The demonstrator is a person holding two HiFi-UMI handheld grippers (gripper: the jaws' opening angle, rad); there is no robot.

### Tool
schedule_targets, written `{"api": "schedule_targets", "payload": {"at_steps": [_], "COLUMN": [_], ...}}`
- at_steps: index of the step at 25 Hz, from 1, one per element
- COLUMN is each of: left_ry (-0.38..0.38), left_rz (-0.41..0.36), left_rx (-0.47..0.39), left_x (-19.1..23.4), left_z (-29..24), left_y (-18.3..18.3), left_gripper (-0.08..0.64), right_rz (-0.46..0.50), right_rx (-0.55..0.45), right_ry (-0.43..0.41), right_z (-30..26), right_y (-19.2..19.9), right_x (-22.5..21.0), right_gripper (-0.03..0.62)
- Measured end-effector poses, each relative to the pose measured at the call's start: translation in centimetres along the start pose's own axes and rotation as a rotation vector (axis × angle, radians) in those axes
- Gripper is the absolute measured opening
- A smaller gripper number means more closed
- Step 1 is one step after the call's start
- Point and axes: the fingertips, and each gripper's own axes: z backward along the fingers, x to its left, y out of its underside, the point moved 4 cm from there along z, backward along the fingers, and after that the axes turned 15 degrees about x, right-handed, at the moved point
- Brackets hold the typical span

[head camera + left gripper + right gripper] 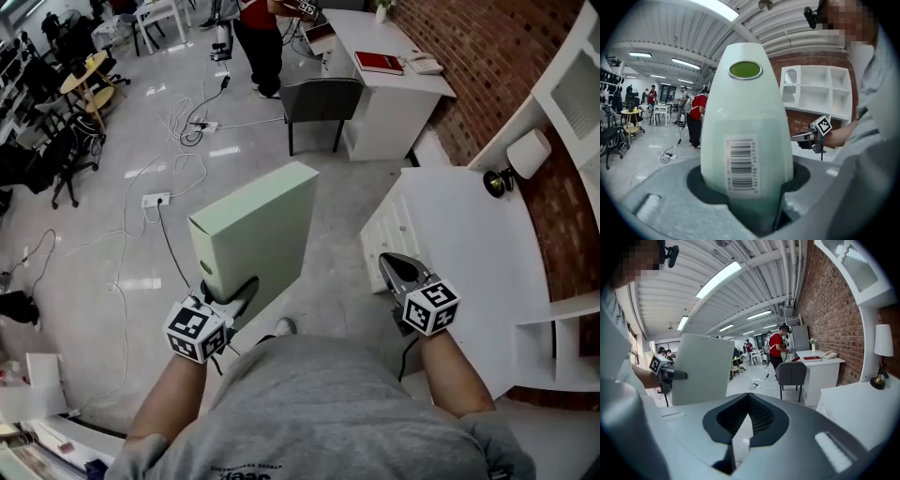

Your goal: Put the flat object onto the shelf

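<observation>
A pale green flat box file (258, 234) is held up in the air over the floor, with my left gripper (237, 292) shut on its lower end. In the left gripper view the file (746, 117) fills the middle, barcode label facing the camera, clamped between the jaws (750, 197). My right gripper (394, 265) hovers by the white cabinet's (469, 234) left edge, jaws together and holding nothing. The white shelf unit (820, 91) stands against the brick wall to the right. From the right gripper view the file (703, 369) shows at left.
A small lamp (516, 159) stands at the cabinet's far corner. Further off are a white desk with a red book (380, 63), a grey chair (319, 98) and a person in red (258, 37). Cables (187, 122) trail over the floor.
</observation>
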Motion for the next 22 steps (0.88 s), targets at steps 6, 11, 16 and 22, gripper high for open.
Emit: {"api": "schedule_targets", "payload": {"at_steps": [6,11,16,22], "left_ry": [0.045,0.065,0.055,-0.025], "left_rz": [-0.031,-0.061,-0.047,-0.029], "left_rx": [0.010,0.011,0.010,-0.006], "left_x": [3.2,5.1,4.7,0.9], "left_z": [-2.8,-5.4,-7.3,-11.1], "left_y": [-2.3,-4.8,-6.3,-8.1], "left_gripper": [0.281,0.281,0.281,0.279], "right_rz": [-0.010,-0.013,-0.008,0.017], "right_rx": [-0.021,-0.020,-0.026,-0.030], "right_ry": [0.039,0.052,0.042,-0.029], "right_z": [-1.2,-2.2,-1.8,-0.3], "right_y": [-3.2,-4.8,-5.8,-5.7], "right_x": [-1.6,-3.4,-6.2,-12.5], "right_gripper": [0.009,0.009,0.009,0.009]}}
